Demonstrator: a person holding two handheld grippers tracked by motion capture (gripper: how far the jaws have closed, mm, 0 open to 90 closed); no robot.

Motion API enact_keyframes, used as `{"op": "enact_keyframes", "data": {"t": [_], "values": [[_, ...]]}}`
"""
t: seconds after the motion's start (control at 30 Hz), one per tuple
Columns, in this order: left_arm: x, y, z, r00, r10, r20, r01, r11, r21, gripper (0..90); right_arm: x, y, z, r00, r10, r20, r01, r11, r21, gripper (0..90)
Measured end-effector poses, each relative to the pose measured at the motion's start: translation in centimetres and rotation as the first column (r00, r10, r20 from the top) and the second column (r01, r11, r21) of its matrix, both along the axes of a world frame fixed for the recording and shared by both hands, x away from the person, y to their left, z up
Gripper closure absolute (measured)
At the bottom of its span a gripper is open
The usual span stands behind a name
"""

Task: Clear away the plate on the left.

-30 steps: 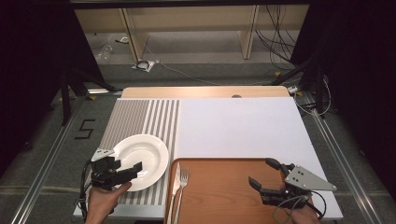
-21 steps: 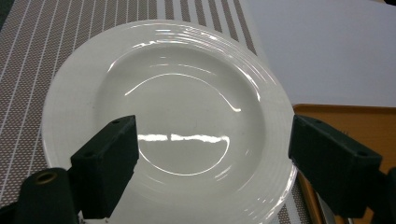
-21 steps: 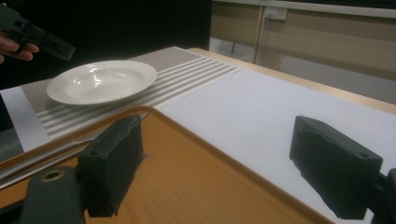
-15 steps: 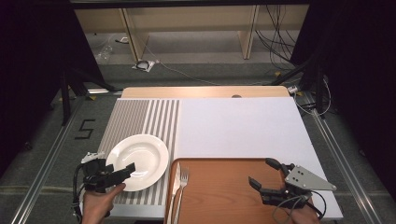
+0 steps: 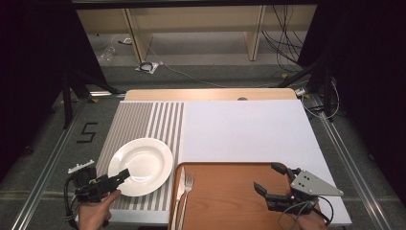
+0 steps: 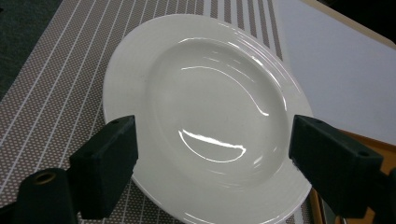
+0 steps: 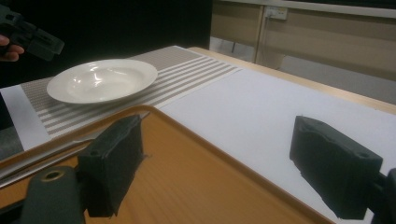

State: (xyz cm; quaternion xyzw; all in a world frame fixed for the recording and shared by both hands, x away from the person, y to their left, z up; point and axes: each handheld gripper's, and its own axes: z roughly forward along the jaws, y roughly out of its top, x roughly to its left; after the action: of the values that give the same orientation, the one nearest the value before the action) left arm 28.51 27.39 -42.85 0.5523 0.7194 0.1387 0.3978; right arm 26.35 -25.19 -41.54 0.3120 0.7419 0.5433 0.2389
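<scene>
Left claw (image 5: 125, 173) retreated (striped mat (image 5: 143, 120)).

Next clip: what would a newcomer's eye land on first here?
Likely the glossy round white ceramic plate on the grey striped placemat at the table's near left, with the open left gripper right at its near rim. Then the brown wooden tray at near centre, a metal knife and fork along its left edge.

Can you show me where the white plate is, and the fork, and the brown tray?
Round white ceramic plate (image 5: 141, 165): high view, on the middle of its bowl.
Silver metal fork (image 5: 188, 183): high view, on its tines.
Brown wooden tray (image 5: 225, 191): high view, on its bare floor.
</scene>
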Motion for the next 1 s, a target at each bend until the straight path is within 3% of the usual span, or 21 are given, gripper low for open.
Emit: {"op": "enact_keyframes", "data": {"t": [0.17, 0.3, 0.47, 0.5, 0.57, 0.67, 0.8, 0.87, 0.9, 0.93, 1.0], "values": [[-0.3, 0.4, -0.4, 0.9989, 0.039, -0.026, -0.041, 0.9964, -0.074, 15.4, 0.0, 0.1, 0.0, 1.0, 0.001, 0.001, -0.001, 1.0, -0.002, 18.3], [-0.7, 0.9, -0.8, 0.9948, 0.094, -0.04, -0.099, 0.9863, -0.132, 15.4, 0.0, 0.1, 0.0, 1.0, 0.002, 0.001, -0.002, 1.0, -0.002, 18.3], [-1.2, 1.1, -1.3, 0.9871, 0.152, -0.052, -0.159, 0.9688, -0.19, 15.4, 0.0, 0.1, 0.0, 1.0, 0.001, 0.001, -0.001, 1.0, -0.002, 18.3], [-1.2, 1.2, -1.5, 0.9859, 0.156, -0.06, -0.165, 0.9636, -0.21, 15.4, 0.0, 0.1, 0.0, 1.0, 0.001, 0.002, -0.001, 1.0, -0.002, 18.3], [-1.3, 1.1, -1.9, 0.9823, 0.169, -0.081, -0.185, 0.9464, -0.265, 15.4, 0.0, 0.1, 0.0, 1.0, 0.002, 0.0, -0.002, 1.0, 0.0, 18.3], [-1.4, 1.1, -2.5, 0.9764, 0.187, -0.108, -0.21, 0.9364, -0.281, 15.4, 0.0, 0.2, 0.0, 1.0, 0.002, 0.0, -0.002, 1.0, -0.005, 18.3], [-1.6, 1.5, -3.3, 0.9634, 0.223, -0.149, -0.263, 0.8957, -0.359, 15.5, 0.0, 0.2, 0.0, 1.0, 0.003, -0.001, -0.003, 1.0, -0.006, 18.3], [-1.6, 1.6, -3.6, 0.9606, 0.223, -0.166, -0.272, 0.8795, -0.391, 15.9, 0.0, 0.2, 0.0, 1.0, 0.002, -0.002, -0.002, 1.0, -0.005, 18.3], [-1.7, 1.6, -3.8, 0.9584, 0.224, -0.176, -0.279, 0.8659, -0.415, 15.9, 0.0, 0.2, 0.0, 1.0, 0.002, -0.001, -0.002, 1.0, -0.004, 18.3], [-1.7, 1.6, -3.9, 0.9537, 0.238, -0.184, -0.296, 0.8463, -0.443, 15.9, 0.1, 0.3, -0.1, 1.0, 0.003, -0.002, -0.003, 1.0, -0.005, 18.3], [-1.8, 1.5, -4.1, 0.9519, 0.235, -0.197, -0.302, 0.8301, -0.469, 16.7, 0.1, 0.4, -0.1, 1.0, 0.005, -0.005, -0.005, 1.0, -0.008, 18.3]]}}
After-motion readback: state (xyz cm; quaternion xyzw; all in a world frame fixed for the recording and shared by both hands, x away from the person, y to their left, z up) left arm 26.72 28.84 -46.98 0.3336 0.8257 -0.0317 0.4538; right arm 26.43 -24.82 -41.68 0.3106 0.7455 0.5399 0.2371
